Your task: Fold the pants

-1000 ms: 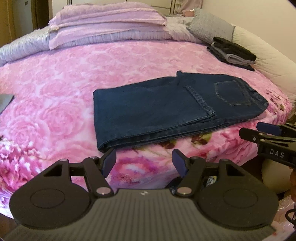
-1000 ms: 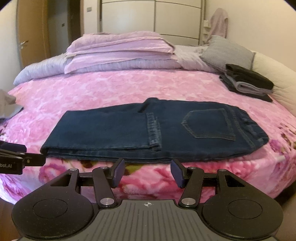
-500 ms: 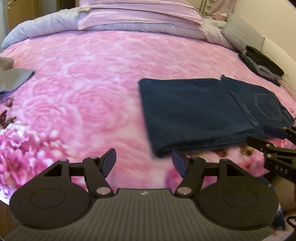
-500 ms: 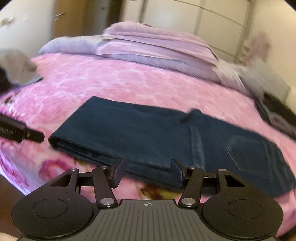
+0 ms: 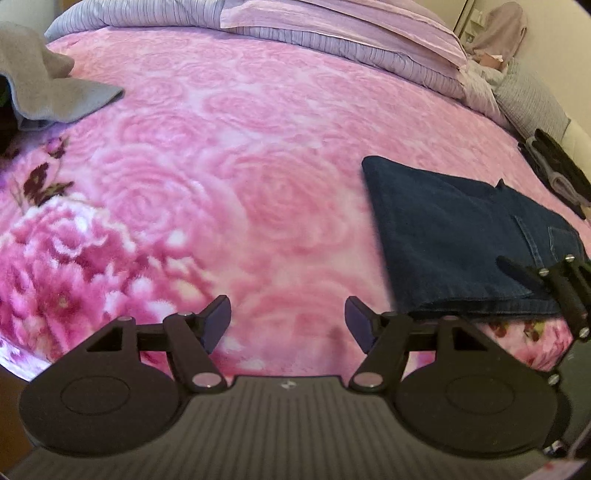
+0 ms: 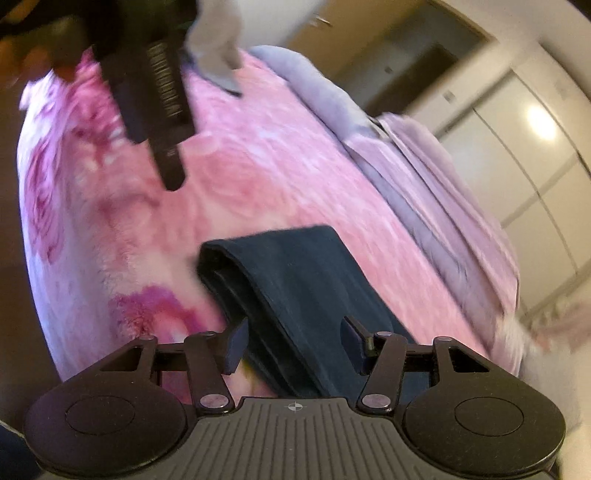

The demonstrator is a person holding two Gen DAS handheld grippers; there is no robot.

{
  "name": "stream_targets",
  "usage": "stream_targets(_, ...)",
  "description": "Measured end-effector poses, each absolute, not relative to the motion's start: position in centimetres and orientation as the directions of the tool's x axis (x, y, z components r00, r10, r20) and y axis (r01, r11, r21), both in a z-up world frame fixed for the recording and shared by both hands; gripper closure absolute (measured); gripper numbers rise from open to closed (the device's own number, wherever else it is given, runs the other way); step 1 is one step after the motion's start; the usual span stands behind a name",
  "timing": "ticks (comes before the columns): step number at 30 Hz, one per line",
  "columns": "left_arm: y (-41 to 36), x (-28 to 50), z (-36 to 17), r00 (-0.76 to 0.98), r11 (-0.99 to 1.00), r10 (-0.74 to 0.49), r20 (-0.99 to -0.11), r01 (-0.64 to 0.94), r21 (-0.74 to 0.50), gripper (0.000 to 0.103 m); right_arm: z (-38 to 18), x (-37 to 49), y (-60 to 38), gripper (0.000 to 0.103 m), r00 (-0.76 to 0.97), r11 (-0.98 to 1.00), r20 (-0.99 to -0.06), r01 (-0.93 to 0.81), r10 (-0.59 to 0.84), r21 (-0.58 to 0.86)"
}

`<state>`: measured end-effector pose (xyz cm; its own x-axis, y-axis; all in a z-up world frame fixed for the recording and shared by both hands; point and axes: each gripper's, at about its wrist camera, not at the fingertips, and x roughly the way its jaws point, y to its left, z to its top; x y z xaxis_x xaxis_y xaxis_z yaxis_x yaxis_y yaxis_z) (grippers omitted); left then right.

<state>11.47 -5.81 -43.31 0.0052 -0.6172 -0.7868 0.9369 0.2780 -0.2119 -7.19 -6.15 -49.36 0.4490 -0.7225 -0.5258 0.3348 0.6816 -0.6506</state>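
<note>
Dark blue jeans [image 5: 454, 240] lie folded on the pink floral bedspread [image 5: 229, 177], at the right in the left wrist view. My left gripper [image 5: 287, 322] is open over bare bedspread, to the left of the jeans' folded end, holding nothing. My right gripper [image 6: 291, 347] is open, and the near edge of the jeans [image 6: 295, 291] runs between its fingers without being pinched. The other gripper [image 6: 155, 99] shows blurred at the upper left of the right wrist view. The right gripper's fingers [image 5: 561, 288] appear at the right edge of the left wrist view, over the jeans.
Folded lilac bedding [image 5: 351, 26] is piled at the head of the bed. A grey garment [image 5: 40, 88] lies at the far left. A stack of dark and grey clothes [image 5: 561, 173] sits by a grey pillow [image 5: 532, 99] at the right. Wardrobe doors [image 6: 524, 147] stand behind.
Both grippers swung left toward the jeans' folded end. The left one now faces bare bedspread beside the jeans. The right one tilted and closed in on the jeans' near edge. Both stayed open.
</note>
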Motion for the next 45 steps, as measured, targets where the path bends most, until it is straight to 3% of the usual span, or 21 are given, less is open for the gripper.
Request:
stream_targets(5, -6.3, 11.8, -43.7, -0.003, 0.271, -0.622, -0.783, 0.937, -0.219, 0.037, -50.1, -6.6, -5.9, 0.051, 0.471, 0.668, -0.51, 0.269, -0.719, -0.694)
stream_targets(9, -6.6, 12.0, -43.8, -0.012, 0.266, -0.627, -0.779, 0.937, -0.228, 0.037, -50.5, -7.0, -5.3, 0.051, 0.487, 0.709, -0.549, 0.242, -0.679, -0.662)
stream_targets(15, -7.0, 12.1, -44.0, -0.016, 0.262, -0.63, -0.777, 0.937, -0.231, 0.036, -53.0, -5.2, -5.1, 0.052, 0.469, 0.612, -0.473, 0.203, -0.746, -0.764)
stream_targets(16, -7.0, 12.1, -44.1, -0.016, 0.264, -0.63, -0.777, 0.936, -0.233, 0.036, -53.2, -4.8, -5.2, 0.059, 0.472, 0.592, -0.454, 0.199, -0.756, -0.781)
stream_targets(17, -7.1, 12.1, -44.1, -0.017, 0.267, -0.631, -0.776, 0.934, -0.238, 0.036, -53.6, -4.8, -5.0, 0.071, 0.47, 0.583, -0.449, 0.188, -0.76, -0.791)
stream_targets(20, -7.2, 12.3, -44.0, -0.02, 0.284, -0.631, -0.776, 0.924, -0.255, 0.036, -53.5, -3.9, -5.8, 0.092, 0.461, 0.589, -0.448, 0.223, -0.766, -0.777)
stream_targets(23, -7.3, 12.3, -43.5, -0.016, 0.297, -0.635, -0.773, 0.918, -0.263, 0.036, -51.1, -5.0, -6.3, 0.094, 0.494, 0.587, -0.382, 0.372, -0.781, -0.719)
stream_targets(26, -7.8, 11.7, -42.5, -0.011, 0.288, -0.66, -0.752, 0.92, -0.267, 0.037, -46.5, -7.4, -8.0, 0.095, 0.513, 0.602, -0.325, 0.592, -0.794, -0.536)
stream_targets(30, -9.9, 9.4, -40.2, -0.038, 0.225, -0.715, -0.698, 0.933, -0.282, 0.037, -38.8, -15.5, -12.4, 0.094, 0.485, 0.512, -0.234, 0.856, -0.842, -0.067)
stream_targets(32, -11.6, 7.3, -38.8, -0.068, 0.172, -0.74, -0.669, 0.943, -0.286, 0.037, -35.9, -20.9, -14.2, 0.094, 0.449, 0.432, -0.181, 0.893, -0.875, 0.127)
stream_targets(37, -16.2, -0.3, -36.3, -0.195, -0.009, -0.77, -0.608, 0.956, -0.294, 0.037, -33.3, -34.8, -17.3, 0.094, 0.305, 0.225, -0.132, 0.879, -0.943, 0.42)
stream_targets(40, -18.6, -5.7, -36.2, -0.294, -0.12, -0.752, -0.59, 0.941, -0.316, 0.037, -35.6, -43.3, -19.0, 0.094, 0.188, 0.055, -0.205, 0.85, -0.96, 0.524)
stream_targets(42, -20.0, -9.2, -37.1, -0.348, -0.172, -0.717, -0.604, 0.928, -0.331, 0.037, -39.6, -48.5, -20.4, 0.089, 0.108, -0.123, -0.338, 0.795, -0.935, 0.593)
stream_targets(44, -21.2, -12.2, -38.4, -0.384, -0.203, -0.672, -0.634, 0.918, -0.341, 0.037, -44.8, -52.5, -22.1, 0.085, 0.142, -0.286, -0.516, 0.695, -0.845, 0.659)
stream_targets(45, -21.7, -13.5, -39.0, -0.397, -0.214, -0.65, -0.648, 0.914, -0.345, 0.037, -47.1, -54.1, -22.1, 0.085, 0.212, -0.281, -0.491, 0.606, -0.845, 0.744)
